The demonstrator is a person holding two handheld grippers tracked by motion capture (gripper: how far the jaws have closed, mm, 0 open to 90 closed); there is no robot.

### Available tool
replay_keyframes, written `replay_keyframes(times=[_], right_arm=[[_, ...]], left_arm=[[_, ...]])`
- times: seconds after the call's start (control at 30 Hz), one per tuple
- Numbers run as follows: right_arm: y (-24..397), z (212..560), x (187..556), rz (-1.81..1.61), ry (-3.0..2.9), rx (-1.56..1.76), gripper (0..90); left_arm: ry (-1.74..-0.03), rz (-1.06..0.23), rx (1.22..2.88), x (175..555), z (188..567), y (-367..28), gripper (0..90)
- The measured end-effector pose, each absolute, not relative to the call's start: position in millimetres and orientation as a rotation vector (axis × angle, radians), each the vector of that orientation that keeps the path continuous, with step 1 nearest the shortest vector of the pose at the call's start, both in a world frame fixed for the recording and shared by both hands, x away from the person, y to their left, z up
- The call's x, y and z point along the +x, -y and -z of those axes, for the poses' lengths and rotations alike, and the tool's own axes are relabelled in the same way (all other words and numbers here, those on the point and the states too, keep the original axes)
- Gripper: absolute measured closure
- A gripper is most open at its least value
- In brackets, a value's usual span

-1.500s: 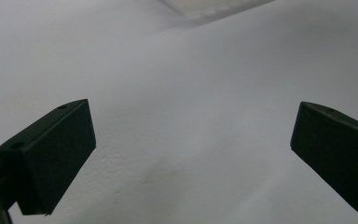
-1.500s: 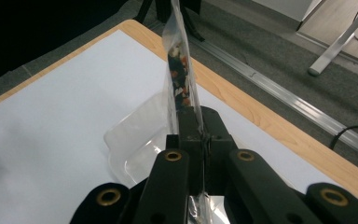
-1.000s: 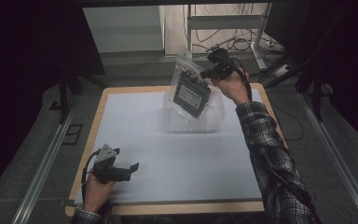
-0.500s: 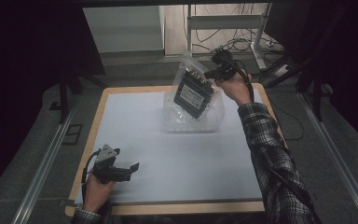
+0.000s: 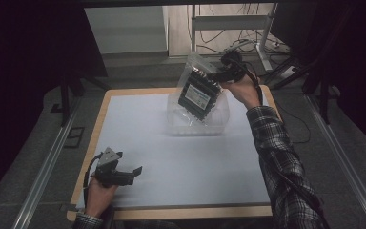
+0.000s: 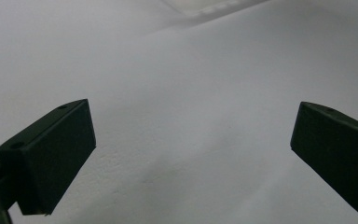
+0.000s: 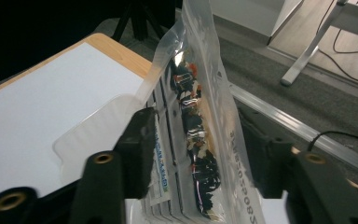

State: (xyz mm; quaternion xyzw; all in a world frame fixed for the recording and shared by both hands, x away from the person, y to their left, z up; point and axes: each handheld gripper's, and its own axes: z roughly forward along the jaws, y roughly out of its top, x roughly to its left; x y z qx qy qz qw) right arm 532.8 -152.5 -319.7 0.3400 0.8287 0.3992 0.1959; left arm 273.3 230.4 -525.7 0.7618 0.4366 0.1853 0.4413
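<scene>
Since a second ago my right gripper [image 5: 218, 75] has let its jaws come apart: they were clamped on the clear bag [image 5: 198, 93] and have just been opening, with the bag between them now. In the right gripper view the left pad sits against the bag's side while the right one stands off it, so I read the grip as released, about half open. The bag itself has hardly shifted; it leans upright at the far right part of the table [image 5: 109, 98], its lower end down in a clear plastic tray [image 5: 219, 125] on the white sheet [image 5: 171, 157]. Inside it I see a dark flat pack with a green label [image 5: 196, 97], and along one edge small black and orange parts [image 7: 191, 121].

My left gripper [image 5: 124, 174] has kept its place at the near left edge, low over the white sheet, jaws spread wide with nothing between them.

Beyond the table lie grey floor and a desk frame [image 5: 262, 47] with cables.
</scene>
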Motion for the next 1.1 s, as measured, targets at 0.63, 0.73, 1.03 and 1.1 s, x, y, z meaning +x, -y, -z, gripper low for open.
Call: replay_keyframes(times=[0.63, 0.73, 1.03, 1.1], right_arm=[[166, 306, 525, -1.171, -2.257, 0.925, 27.6], [169, 306, 524, -1.184, -2.259, 0.928, 26.0], [173, 302, 512, -1.193, -2.275, 0.889, 21.6], [173, 302, 512, -1.192, -2.278, 0.889, 21.0]], left_arm=[[-1.081, -0.452, 1.894, 273, 526, -230, 0.0], [-1.078, -0.443, 1.894, 273, 525, -230, 0.0], [-1.075, -0.425, 1.884, 273, 525, -230, 0.0], [-1.073, -0.424, 1.882, 273, 525, -230, 0.0]])
